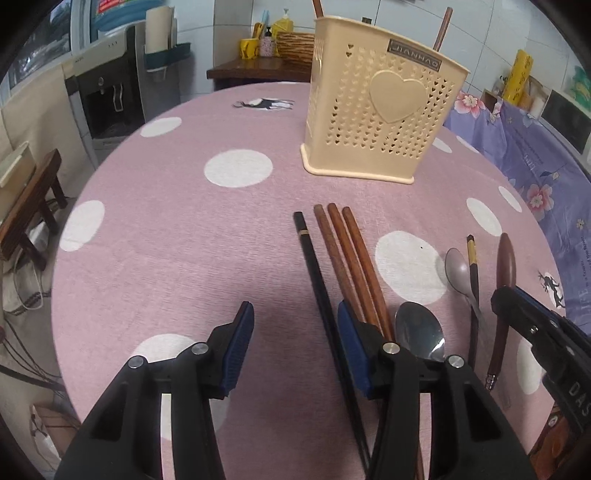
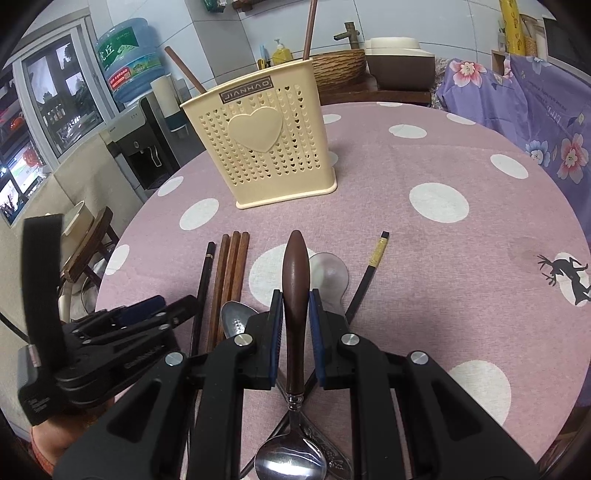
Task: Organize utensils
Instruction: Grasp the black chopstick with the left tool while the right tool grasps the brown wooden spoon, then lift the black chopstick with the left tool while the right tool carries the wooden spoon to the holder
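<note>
— While the right gripper (image 2: 295, 295) clamped the brown-handled spoon (image 2: 294, 280), where was the left gripper (image 1: 295, 317)?
— Unclenched, empty, a black chopstick (image 1: 314, 266) between its jaws; the cream holder (image 1: 376, 110) stood well ahead.

Cream perforated utensil holder (image 2: 267, 147) with heart emblem stands upright on the pink dotted tablecloth – two brown chopsticks (image 2: 309, 29) already stick out of it, leaning. In front lie a black chopstick (image 1: 314, 266) and three reddish-brown wooden chopsticks (image 1: 351, 258), side by side, touching. Just right of them a steel spoon (image 1: 421, 332), bowl up. Further right a small grey spoon (image 1: 458, 271), a second black chopstick (image 1: 472, 266) with gold band, angled. A spoon with dark brown handle (image 2: 295, 288) – handle pointing toward the holder, steel bowl nearest the camera.
</note>
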A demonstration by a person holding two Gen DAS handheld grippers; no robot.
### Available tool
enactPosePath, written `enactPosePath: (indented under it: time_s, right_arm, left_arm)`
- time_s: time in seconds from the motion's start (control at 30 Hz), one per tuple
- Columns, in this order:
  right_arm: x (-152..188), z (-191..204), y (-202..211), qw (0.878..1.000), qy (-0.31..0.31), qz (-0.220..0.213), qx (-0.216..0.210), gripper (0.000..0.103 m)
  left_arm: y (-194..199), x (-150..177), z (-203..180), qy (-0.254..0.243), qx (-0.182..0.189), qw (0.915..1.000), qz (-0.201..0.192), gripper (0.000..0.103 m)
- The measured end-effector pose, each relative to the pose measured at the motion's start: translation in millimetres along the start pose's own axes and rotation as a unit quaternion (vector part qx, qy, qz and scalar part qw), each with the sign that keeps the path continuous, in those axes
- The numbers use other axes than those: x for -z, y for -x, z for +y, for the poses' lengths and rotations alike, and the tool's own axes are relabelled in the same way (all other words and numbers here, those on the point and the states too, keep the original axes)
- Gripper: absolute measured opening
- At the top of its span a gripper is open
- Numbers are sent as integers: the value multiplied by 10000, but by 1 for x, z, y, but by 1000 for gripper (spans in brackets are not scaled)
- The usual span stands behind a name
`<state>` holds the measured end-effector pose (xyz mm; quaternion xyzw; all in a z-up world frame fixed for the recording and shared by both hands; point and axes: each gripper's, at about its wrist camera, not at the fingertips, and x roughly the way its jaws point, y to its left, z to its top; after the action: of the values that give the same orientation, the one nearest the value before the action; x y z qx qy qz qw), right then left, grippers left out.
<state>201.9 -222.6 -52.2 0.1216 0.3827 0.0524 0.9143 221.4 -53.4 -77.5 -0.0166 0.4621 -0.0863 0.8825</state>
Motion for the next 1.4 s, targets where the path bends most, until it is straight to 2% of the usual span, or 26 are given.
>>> enactPosePath:
  time_s: [0.1,0.43,0.6,0.97,1.13,1.4]
  right_arm:
    - [0,-1,4,10000,9,-36,-6,15]
    - [8,-2,24,9995,91,-283,-138,15]
    - [9,-2,29,9992,85,-332,-196,15]
    - [11,-3,31,9991,59,-354,-220,15]
    - [12,-3,35,9987,57,-415,-278,15]
    - [20,-5,62,9957,124,-776,-490,15]
  left_arm:
    - [-8,-5,-2,41,5,10000,59,38]
    - [-28,-33,-11,-118,-313,9993,157,22]
    - [-34,-41,-15,-101,-459,9988,150,11]
    - [-33,-42,-10,259,-243,9993,142,8]
    - [-9,-44,-5,359,-33,9992,-154,8]
    - [82,-32,4,351,334,9909,-1252,9]
